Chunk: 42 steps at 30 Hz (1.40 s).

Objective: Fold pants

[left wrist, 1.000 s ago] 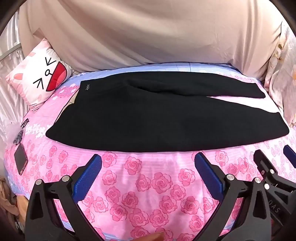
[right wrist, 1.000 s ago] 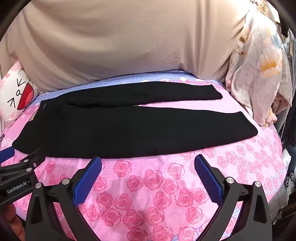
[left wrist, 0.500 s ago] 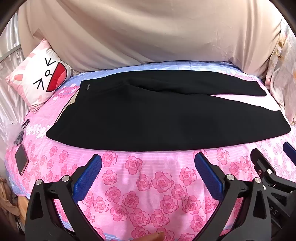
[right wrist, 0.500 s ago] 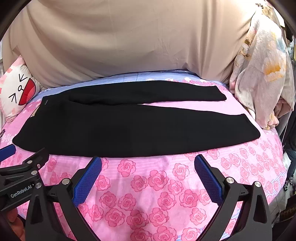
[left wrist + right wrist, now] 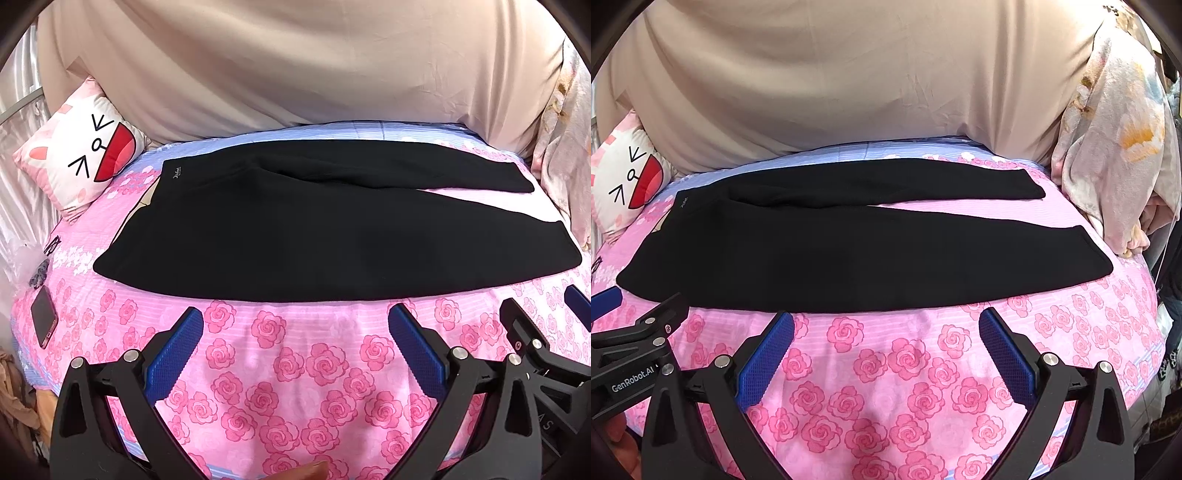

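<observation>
I see plain black pants (image 5: 314,236) on a bed sheet (image 5: 288,354) printed with pink roses, turning pale blue at its far edge. My left claw (image 5: 295,325) and right claw (image 5: 886,328) are black with blue pads. The pillow (image 5: 81,155) is white and pink with a red mouth; the curtain (image 5: 295,62) is beige.

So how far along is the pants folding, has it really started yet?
Barely begun. Done: the black pants lie spread flat on the rose-print bedsheet, legs apart, no fold visible. In hand: nothing; the left tongs and right tongs are both open, short of the near edge of the fabric. Left: gripping the pants and making every fold.
</observation>
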Each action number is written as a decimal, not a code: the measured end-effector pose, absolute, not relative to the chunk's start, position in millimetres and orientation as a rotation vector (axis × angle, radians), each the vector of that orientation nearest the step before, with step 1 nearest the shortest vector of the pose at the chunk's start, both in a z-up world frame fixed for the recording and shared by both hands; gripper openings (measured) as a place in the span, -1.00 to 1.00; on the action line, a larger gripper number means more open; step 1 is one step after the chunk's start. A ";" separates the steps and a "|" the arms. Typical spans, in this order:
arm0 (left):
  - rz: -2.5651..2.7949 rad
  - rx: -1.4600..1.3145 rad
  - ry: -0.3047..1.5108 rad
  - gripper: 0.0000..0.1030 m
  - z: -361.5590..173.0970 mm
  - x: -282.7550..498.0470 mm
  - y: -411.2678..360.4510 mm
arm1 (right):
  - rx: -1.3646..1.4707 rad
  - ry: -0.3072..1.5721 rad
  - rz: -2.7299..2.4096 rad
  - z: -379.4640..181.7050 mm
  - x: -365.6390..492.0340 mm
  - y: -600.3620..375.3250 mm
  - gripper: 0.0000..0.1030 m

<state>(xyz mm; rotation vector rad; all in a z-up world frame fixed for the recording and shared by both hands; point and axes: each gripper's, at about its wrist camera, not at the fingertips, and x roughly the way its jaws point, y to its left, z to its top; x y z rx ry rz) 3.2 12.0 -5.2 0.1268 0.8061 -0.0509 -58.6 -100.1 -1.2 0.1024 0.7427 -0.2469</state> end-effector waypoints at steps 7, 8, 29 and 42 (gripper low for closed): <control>-0.047 0.128 0.811 0.91 -6.0 3.5 12.4 | 0.107 0.748 -0.247 -4.9 -59.1 -101.3 0.90; -0.047 0.128 0.811 0.91 -6.0 3.5 12.2 | 0.105 0.747 -0.247 -5.0 -58.8 -101.1 0.90; -0.044 0.134 0.825 0.91 -10.0 7.3 11.3 | 0.104 0.757 -0.250 -10.1 -58.8 -101.8 0.90; -0.038 0.152 0.835 0.91 -13.2 15.0 6.4 | 0.103 0.771 -0.246 -14.5 -54.1 -103.3 0.90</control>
